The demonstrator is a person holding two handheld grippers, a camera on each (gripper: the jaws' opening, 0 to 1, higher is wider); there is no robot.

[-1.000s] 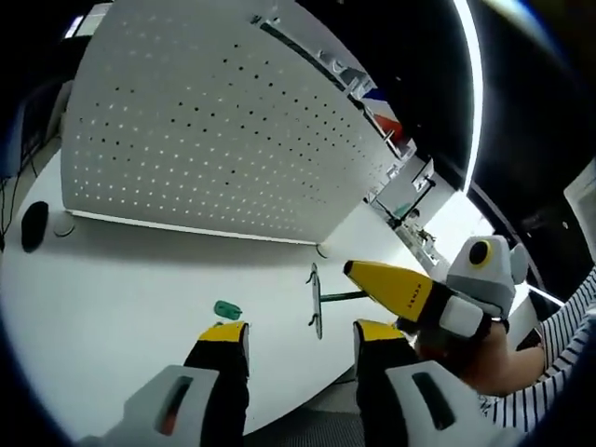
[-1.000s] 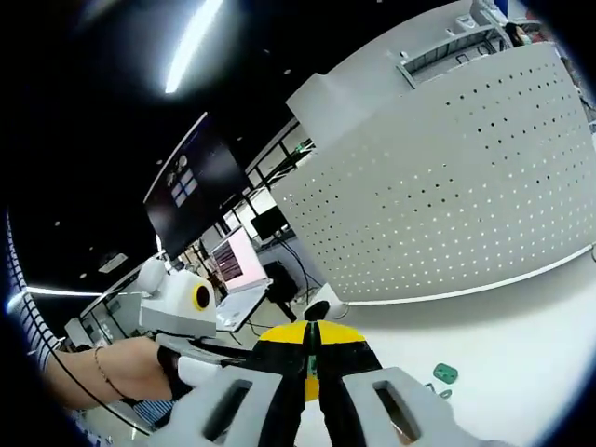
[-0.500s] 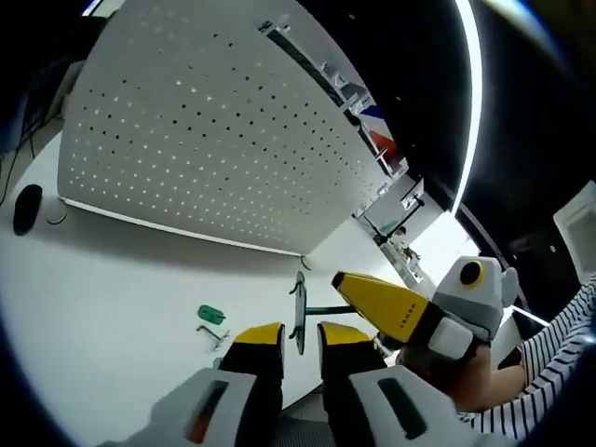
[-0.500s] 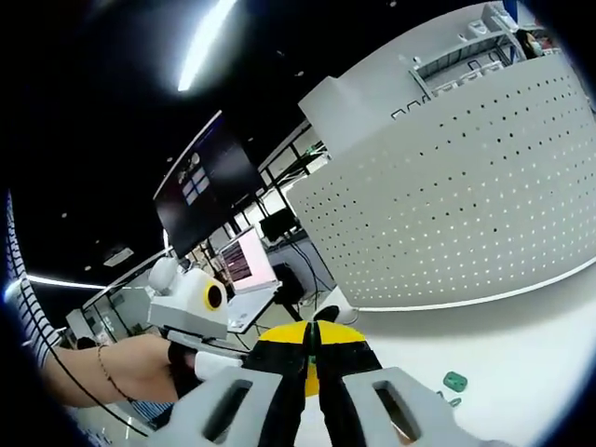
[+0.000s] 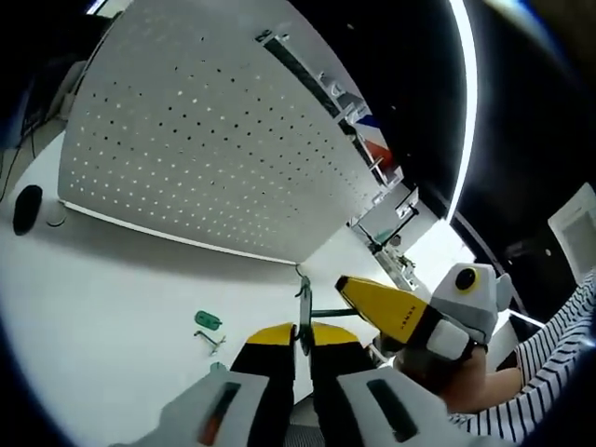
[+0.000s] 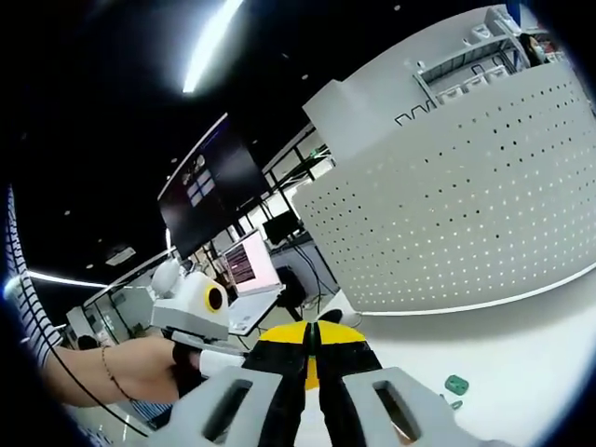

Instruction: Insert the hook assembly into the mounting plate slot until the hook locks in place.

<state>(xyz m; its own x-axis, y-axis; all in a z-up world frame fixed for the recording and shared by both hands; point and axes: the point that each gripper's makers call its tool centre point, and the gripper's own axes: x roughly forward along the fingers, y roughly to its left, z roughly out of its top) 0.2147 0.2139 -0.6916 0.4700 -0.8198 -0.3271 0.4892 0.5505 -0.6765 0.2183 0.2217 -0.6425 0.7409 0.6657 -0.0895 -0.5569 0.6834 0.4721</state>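
Both grippers now clamp the thin metal hook assembly: left gripper just closed, right gripper gripping its green rod.

1. White table lay mostly bare ahead of the left gripper; open passage there.
2. Perforated white panel walled off the far edge.
3. Small green part sat loose on the table.
4. Right gripper and the hand behind it blocked the right side.
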